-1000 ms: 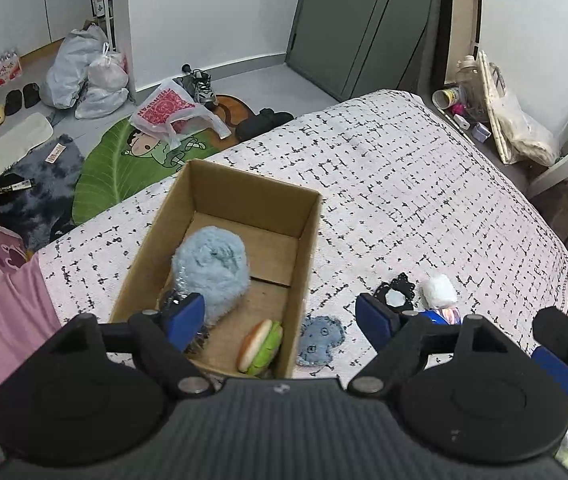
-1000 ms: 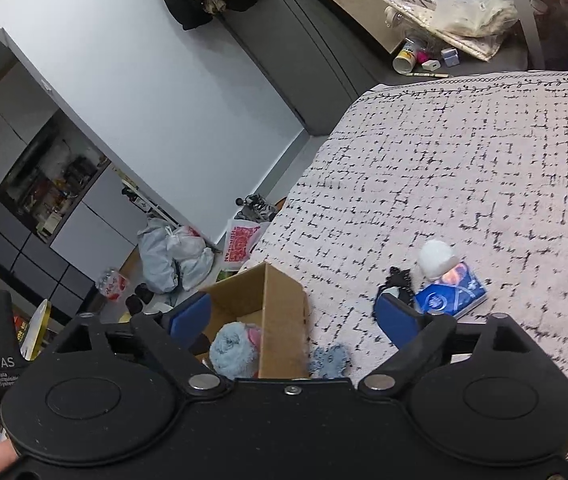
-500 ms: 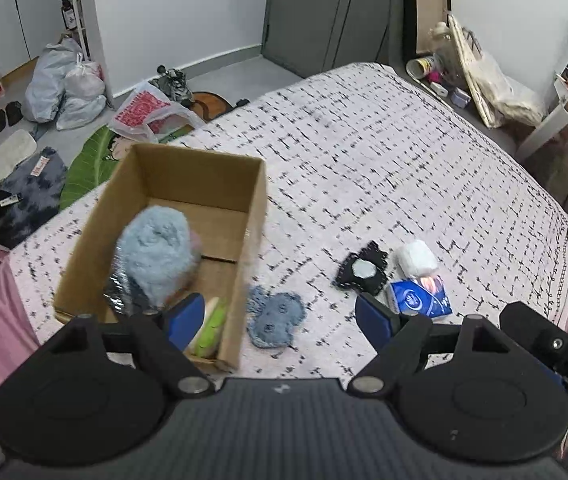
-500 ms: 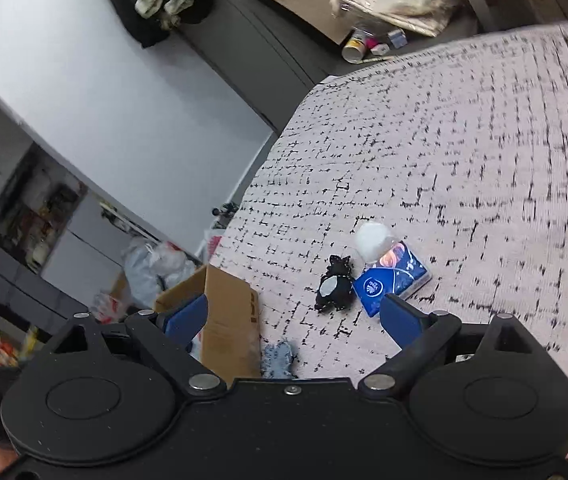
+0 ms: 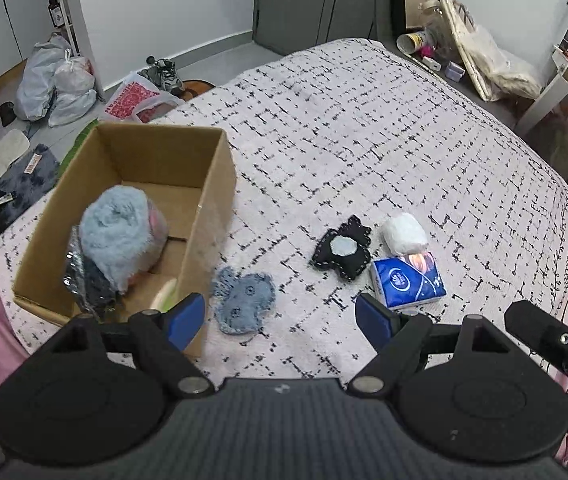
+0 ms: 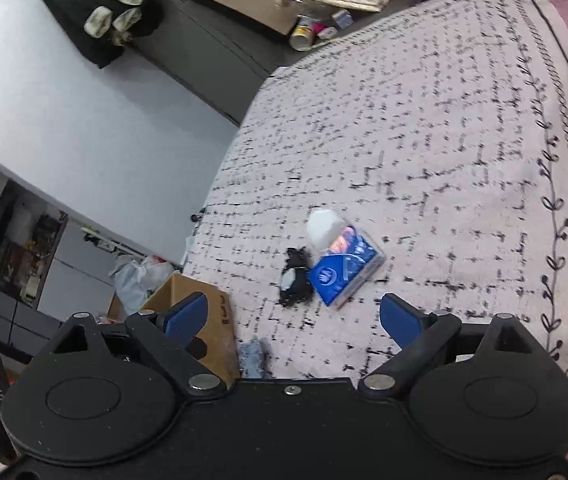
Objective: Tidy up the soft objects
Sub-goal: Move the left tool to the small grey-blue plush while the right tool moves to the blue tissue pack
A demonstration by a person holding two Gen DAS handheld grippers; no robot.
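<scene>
Toward the lower left of the left wrist view, a cardboard box (image 5: 152, 184) sits on the bed (image 5: 384, 128), open at the top, and I take it for the place where the soft things are being gathered: a fluffy blue ball (image 5: 118, 236) already lies inside, with something dark and crinkly beside it and a pale green edge showing near the box's closest corner. Four pieces are not yet in it. A blue denim patch (image 5: 244, 298) lies flat just beside the box's right wall, low in the frame. Right of centre, close together, are a black felt piece (image 5: 342, 252) with a pale middle, a white soft lump (image 5: 404, 234) and a blue tissue pack (image 5: 408, 280); the lump appears to touch the pack, though I cannot be sure. The left gripper (image 5: 280, 314) hangs above the bed with its jaws wide apart and nothing between them, the denim patch lying just ahead of its left pad, so that looks the likeliest pick. The right gripper (image 6: 292, 316) is likewise spread wide and empty, aimed across the bed at the pack, which shows near the middle of its blurred view. Being limp and flat on the cover, the patch may need a pinch pressed down into the bedding.
</scene>
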